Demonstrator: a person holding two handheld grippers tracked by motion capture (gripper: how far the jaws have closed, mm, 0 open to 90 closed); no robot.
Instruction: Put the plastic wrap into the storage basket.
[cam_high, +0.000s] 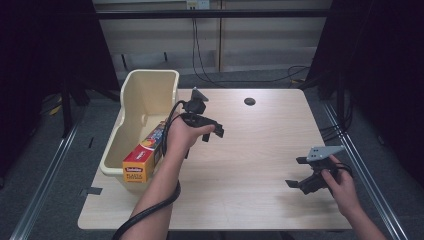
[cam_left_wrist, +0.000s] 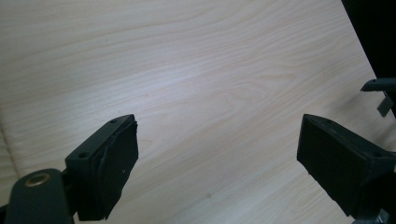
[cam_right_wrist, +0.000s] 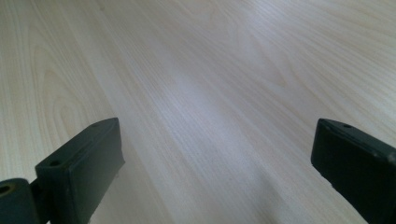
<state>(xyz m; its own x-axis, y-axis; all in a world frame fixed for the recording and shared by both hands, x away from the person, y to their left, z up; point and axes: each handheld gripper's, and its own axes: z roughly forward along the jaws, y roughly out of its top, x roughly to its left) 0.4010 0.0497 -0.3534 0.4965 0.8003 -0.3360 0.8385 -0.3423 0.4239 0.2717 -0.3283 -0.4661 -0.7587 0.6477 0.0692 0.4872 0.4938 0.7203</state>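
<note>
A cream plastic tub (cam_high: 131, 90) stands at the table's left edge. A yellow and red box of plastic wrap (cam_high: 144, 158) lies in it, its near end sticking over the tub's front wall. My left gripper (cam_high: 212, 134) hovers over the table just right of the tub, pointing right, open with nothing between its jaws. Its own view has the left gripper (cam_left_wrist: 217, 135) open over bare wood. My right gripper (cam_high: 296, 171) sits low near the front right of the table, pointing left, open and empty. The right gripper (cam_right_wrist: 215, 135) also looks along bare tabletop.
The light wooden table (cam_high: 250, 150) has a dark round cable hole (cam_high: 249, 101) at the back. Cables hang behind the table, and metal rails run along the floor on both sides. Part of the right gripper (cam_left_wrist: 380, 88) juts in at the left gripper view's right edge.
</note>
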